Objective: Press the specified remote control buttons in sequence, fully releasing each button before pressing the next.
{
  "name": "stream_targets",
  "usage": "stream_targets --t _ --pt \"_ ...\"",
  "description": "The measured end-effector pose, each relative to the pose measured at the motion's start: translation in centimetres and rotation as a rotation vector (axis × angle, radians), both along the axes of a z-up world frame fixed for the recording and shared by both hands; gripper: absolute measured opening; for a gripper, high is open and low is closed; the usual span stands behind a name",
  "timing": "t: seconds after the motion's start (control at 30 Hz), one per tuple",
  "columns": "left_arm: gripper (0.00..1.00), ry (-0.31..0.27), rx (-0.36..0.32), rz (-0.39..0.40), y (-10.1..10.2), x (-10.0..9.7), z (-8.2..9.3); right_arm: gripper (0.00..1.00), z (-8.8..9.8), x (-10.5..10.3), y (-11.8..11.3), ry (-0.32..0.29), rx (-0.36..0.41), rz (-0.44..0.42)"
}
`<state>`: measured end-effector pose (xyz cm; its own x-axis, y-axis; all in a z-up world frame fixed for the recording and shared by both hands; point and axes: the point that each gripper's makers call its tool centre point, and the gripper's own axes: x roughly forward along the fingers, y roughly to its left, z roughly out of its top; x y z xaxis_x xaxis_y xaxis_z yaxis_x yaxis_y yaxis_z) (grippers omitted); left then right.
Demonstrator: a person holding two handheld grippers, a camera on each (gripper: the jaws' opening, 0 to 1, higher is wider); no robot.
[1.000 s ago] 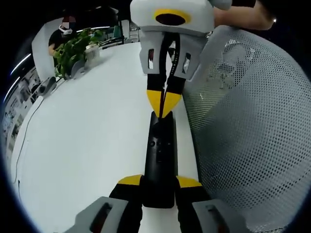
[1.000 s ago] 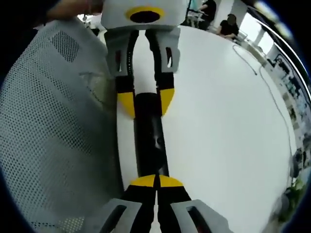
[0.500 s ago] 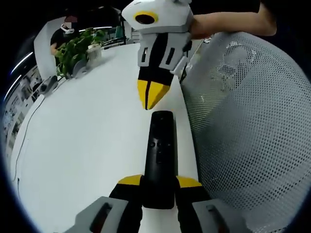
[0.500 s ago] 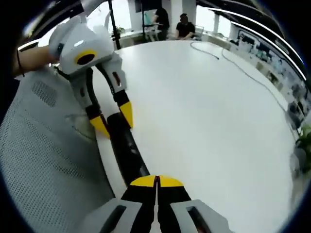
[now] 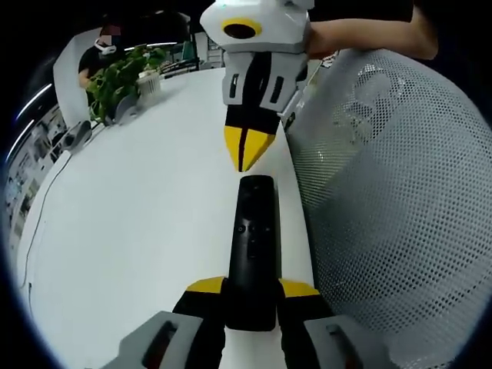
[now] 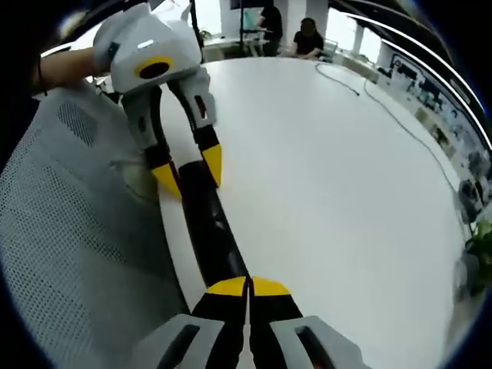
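Observation:
A black remote control (image 5: 251, 238) lies lengthwise over the white table (image 5: 138, 231), buttons facing up. My left gripper (image 5: 251, 286) is shut on its near end, with a yellow-tipped jaw on each side. My right gripper (image 5: 246, 154) comes down from the top of the left gripper view. It is shut, and its yellow tips hang just past the remote's far end with a thin gap. In the right gripper view my right gripper (image 6: 247, 286) is shut over the end of the remote (image 6: 211, 227), and the left gripper (image 6: 190, 173) grips the other end.
A white mesh chair back (image 5: 392, 215) stands close along one side of the remote and also fills the left side (image 6: 77, 231) of the right gripper view. A potted plant (image 5: 115, 77) sits at the table's far edge. A cable (image 6: 400, 108) lies across the table, and people sit beyond.
One second ago my right gripper's tips rested on the remote's far end. They lifted off and swung aside, and now hang shut in line with the remote, just clear of it.

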<state>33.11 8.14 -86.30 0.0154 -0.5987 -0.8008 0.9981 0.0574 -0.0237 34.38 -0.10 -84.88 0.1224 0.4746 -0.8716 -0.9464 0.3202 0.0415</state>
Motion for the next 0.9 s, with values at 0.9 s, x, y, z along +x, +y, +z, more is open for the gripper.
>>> stream_targets --t 0.9 --pt "0.26 0.009 -0.017 -0.003 -0.1 0.0 0.0 0.0 -0.7 -1.3 2.5 -0.098 -0.064 0.275"
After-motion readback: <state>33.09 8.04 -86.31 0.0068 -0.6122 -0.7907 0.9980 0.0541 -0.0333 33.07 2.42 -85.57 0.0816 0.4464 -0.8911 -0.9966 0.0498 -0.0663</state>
